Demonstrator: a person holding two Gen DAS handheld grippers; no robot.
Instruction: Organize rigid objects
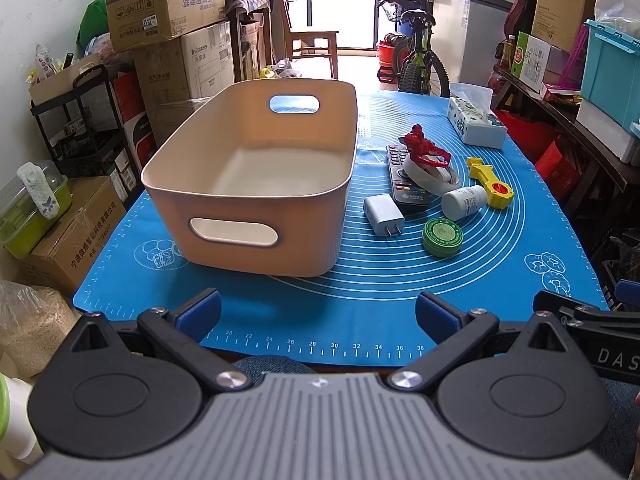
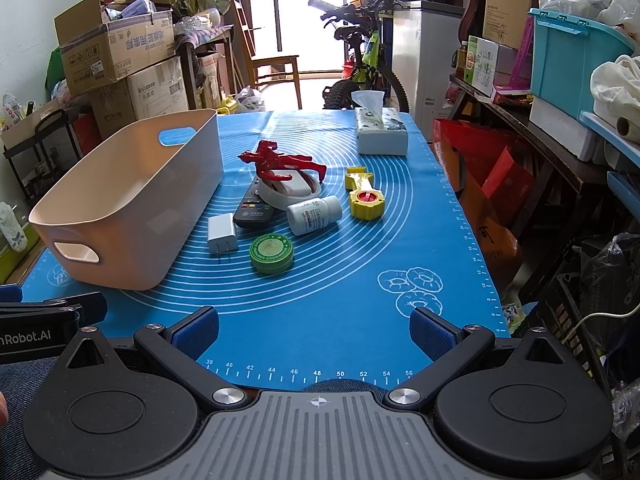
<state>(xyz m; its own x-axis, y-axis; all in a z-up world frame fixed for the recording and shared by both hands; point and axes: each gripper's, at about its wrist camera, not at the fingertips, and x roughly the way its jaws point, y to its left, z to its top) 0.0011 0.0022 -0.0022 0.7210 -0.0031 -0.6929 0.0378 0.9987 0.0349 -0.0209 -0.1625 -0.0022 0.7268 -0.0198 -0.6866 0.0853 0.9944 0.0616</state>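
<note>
An empty beige bin (image 1: 256,216) (image 2: 132,216) stands on the blue mat's left. To its right lie a white charger (image 1: 383,213) (image 2: 221,233), a black remote (image 1: 402,184) (image 2: 251,210), a red figure (image 1: 425,149) (image 2: 280,163) on a white tape roll (image 1: 430,182) (image 2: 280,196), a white pill bottle (image 1: 463,201) (image 2: 315,214), a green tin (image 1: 442,237) (image 2: 271,252) and a yellow toy (image 1: 492,182) (image 2: 365,194). My left gripper (image 1: 318,312) and right gripper (image 2: 314,330) are open and empty at the mat's near edge.
A tissue box (image 1: 476,124) (image 2: 380,130) sits at the mat's far right. Cardboard boxes (image 1: 164,4) stack left of the table. A bicycle (image 2: 360,64) stands behind it. Shelves with a teal crate (image 2: 576,68) run along the right.
</note>
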